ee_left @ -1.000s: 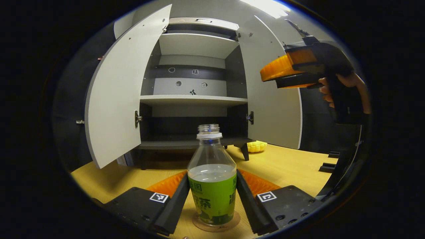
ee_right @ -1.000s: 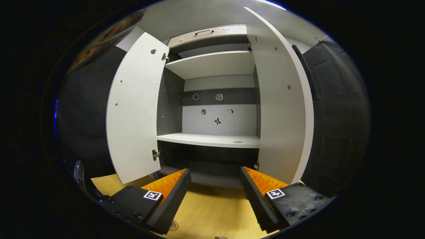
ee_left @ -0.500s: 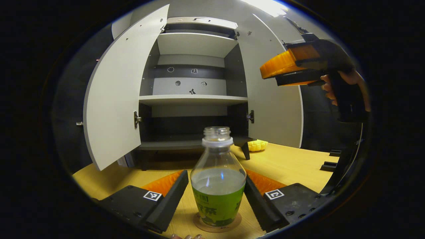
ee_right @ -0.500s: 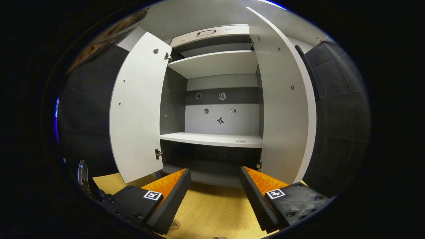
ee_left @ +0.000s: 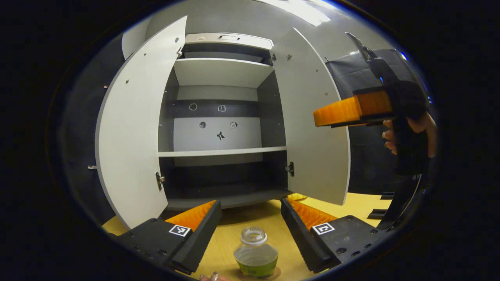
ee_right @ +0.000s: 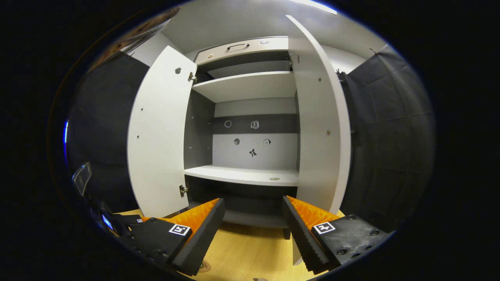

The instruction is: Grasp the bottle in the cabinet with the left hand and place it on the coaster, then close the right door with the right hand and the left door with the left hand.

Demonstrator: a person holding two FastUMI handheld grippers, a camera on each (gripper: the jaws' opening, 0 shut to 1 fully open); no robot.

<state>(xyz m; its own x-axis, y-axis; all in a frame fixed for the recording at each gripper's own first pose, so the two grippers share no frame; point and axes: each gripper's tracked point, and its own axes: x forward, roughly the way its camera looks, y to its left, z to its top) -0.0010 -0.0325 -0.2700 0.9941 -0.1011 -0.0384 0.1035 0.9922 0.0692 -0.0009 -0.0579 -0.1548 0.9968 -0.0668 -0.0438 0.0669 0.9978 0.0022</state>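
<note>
Grey cabinet (ee_left: 218, 128) stood on wooden table (ee_left: 254, 218), left door (ee_left: 133, 128) and right door (ee_left: 312, 125) both swung open, shelves bare. Right gripper (ee_left: 340, 113), held in hand (ee_left: 410, 132), hovered level beside right door's outer edge; in its own view fingers (ee_right: 203, 230) set apart, clamping nothing. Left gripper (ee_left: 250, 230) raised before cabinet, fingers spread, clear of bottle. Uncapped bottle (ee_left: 256, 253), green label unreadable, stood upright on coaster (ee_left: 273, 275) in front of cabinet.
</note>
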